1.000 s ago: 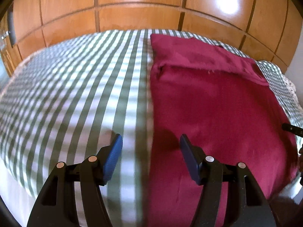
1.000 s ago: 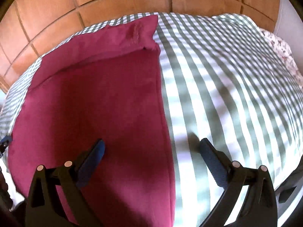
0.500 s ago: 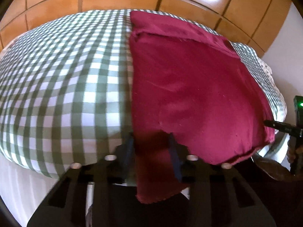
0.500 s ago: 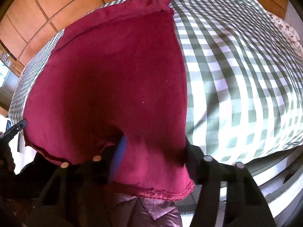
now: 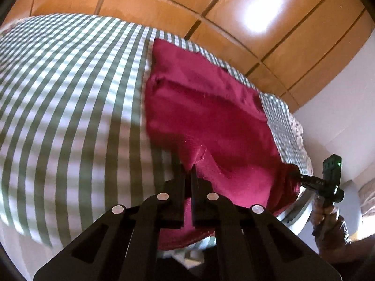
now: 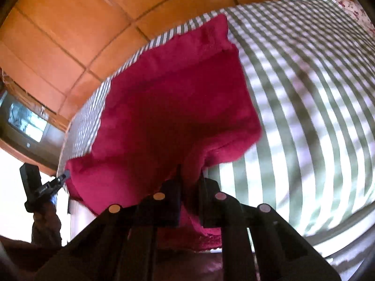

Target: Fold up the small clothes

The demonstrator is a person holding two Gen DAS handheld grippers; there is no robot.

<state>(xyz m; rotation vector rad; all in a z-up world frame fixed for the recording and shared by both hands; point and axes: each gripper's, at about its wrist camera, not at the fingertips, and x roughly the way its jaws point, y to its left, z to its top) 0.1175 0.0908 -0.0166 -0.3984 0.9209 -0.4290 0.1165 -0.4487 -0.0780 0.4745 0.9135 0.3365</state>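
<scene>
We see the cloth [image 5: 206, 107] lying on the bed [image 5: 70, 98], its near edge raised between our left tool [image 5: 187, 171] and right tool [image 6: 189, 175]; the panelled wall [image 5: 164, 7] stands behind.

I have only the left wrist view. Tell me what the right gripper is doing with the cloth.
Observer: The right gripper has its jaws closing, with the near edge of the red cloth between its fingers. The hem hangs below them.
Operator: Report the cloth's right-hand edge.
Observer: Next to that gripper, the edge appears raised and curled off the checked bedcover.
Operator: Say what lies beyond my left gripper.
Observer: In the right wrist view, a dark screen sits against the wooden wall just above the left gripper.
</scene>
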